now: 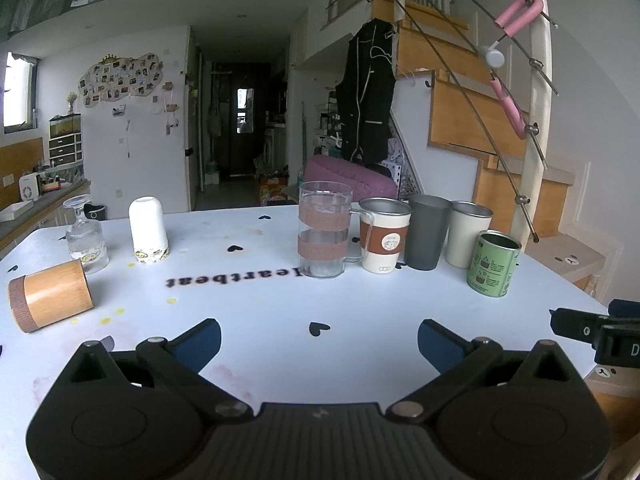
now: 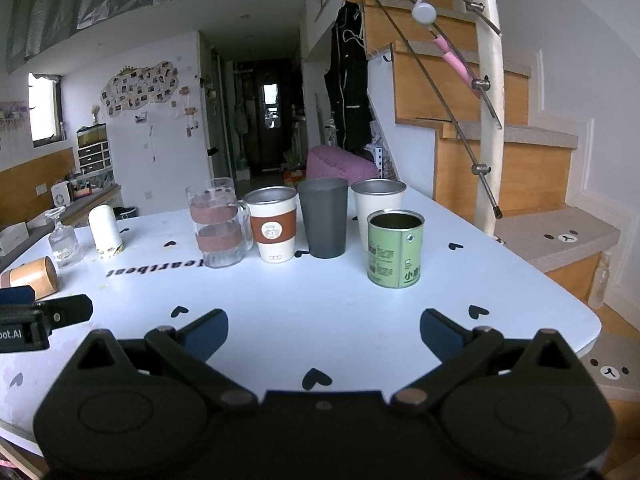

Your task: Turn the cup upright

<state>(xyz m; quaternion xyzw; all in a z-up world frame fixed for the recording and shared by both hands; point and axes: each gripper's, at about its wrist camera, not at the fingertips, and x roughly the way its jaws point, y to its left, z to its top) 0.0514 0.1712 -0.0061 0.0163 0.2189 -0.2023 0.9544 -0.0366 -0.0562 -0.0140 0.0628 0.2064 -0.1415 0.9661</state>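
A wooden cup (image 1: 50, 297) lies on its side at the table's left; it also shows in the right wrist view (image 2: 30, 276). A white cup (image 1: 147, 230) stands upside down behind it, also in the right wrist view (image 2: 105, 232). A glass goblet (image 1: 85, 236) stands inverted beside it, also in the right wrist view (image 2: 64, 240). My left gripper (image 1: 319, 344) is open and empty above the table's front. My right gripper (image 2: 324, 334) is open and empty, to the right of the left one.
Upright cups stand in a row on the white table (image 1: 260, 300): a glass mug (image 1: 325, 230), a brown-sleeved cup (image 1: 383, 234), a grey tumbler (image 1: 427, 232), a white metal cup (image 1: 468, 234) and a green tin (image 1: 494, 263). A staircase (image 2: 520, 140) rises at the right.
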